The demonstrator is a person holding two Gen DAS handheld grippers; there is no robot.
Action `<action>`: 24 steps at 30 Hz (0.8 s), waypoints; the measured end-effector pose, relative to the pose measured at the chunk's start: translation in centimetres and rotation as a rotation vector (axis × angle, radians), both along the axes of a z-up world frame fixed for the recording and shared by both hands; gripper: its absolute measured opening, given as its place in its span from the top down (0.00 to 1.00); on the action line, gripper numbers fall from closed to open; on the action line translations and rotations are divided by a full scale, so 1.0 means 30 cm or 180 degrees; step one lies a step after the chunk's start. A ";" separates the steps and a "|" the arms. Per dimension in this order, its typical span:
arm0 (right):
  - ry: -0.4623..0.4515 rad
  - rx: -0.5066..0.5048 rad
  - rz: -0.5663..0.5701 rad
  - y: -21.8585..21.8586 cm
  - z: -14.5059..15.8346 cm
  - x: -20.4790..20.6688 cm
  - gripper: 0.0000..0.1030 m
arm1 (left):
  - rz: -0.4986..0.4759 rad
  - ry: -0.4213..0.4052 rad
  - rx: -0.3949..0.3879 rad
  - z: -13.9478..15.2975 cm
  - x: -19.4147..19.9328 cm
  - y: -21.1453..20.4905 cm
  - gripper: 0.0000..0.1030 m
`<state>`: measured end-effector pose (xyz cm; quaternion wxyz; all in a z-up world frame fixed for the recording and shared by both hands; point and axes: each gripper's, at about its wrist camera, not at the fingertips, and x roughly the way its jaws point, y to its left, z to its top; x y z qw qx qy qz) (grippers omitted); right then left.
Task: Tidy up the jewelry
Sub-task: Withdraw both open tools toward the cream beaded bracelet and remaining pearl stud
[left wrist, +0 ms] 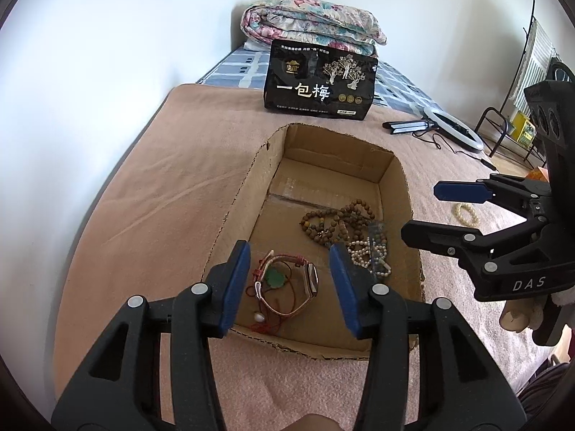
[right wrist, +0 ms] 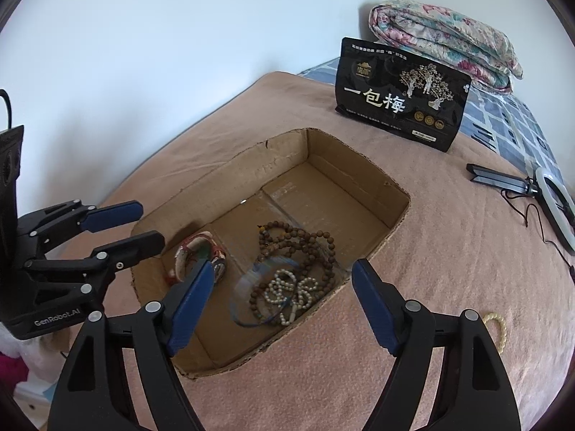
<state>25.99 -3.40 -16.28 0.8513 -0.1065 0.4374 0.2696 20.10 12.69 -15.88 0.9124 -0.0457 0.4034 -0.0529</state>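
An open cardboard box (left wrist: pixel 395 176) (right wrist: pixel 391 222) lies on a pink blanket. Inside are brown wooden beads (left wrist: pixel 337 222) (right wrist: pixel 298 240), a white pearl strand (left wrist: pixel 366 251) (right wrist: pixel 287 292), a blurred bluish clear piece (right wrist: pixel 251 287), a watch with a pink strap (left wrist: pixel 309 283) and a green pendant on red cord (left wrist: pixel 275 278) (right wrist: pixel 197 251). A cream bead bracelet (left wrist: pixel 467 213) (right wrist: pixel 497 323) lies on the blanket outside the box. My left gripper (left wrist: pixel 289 287) (right wrist: pixel 143 224) is open and empty above the watch. My right gripper (right wrist: pixel 278 307) (left wrist: pixel 420 212) is open and empty over the box's near right edge.
A black snack bag (left wrist: pixel 320 79) (right wrist: pixel 400 98) stands behind the box, with a folded floral quilt (left wrist: pixel 312 19) (right wrist: pixel 445 43) beyond it. A ring light with tripod (left wrist: pixel 456 127) (right wrist: pixel 550 194) lies at the right. A white wall borders the bed's left side.
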 end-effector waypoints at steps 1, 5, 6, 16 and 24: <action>0.0001 0.0001 -0.0006 -0.003 0.001 0.000 0.24 | 0.0002 0.0000 -0.0001 0.000 0.000 0.000 0.54; 0.0012 0.0005 -0.0024 -0.016 0.003 -0.001 0.23 | 0.0008 0.0000 0.0001 0.003 0.000 0.000 0.54; 0.0006 0.0004 -0.0029 -0.020 0.005 -0.001 0.23 | 0.0004 0.0001 0.0001 0.003 0.000 0.000 0.54; -0.0071 0.0008 -0.0108 -0.081 0.039 -0.009 0.23 | -0.0052 -0.0024 0.0002 0.022 -0.008 -0.035 0.54; -0.0162 -0.0011 -0.0228 -0.183 0.081 -0.019 0.23 | -0.0154 -0.0087 -0.0010 0.054 -0.015 -0.110 0.54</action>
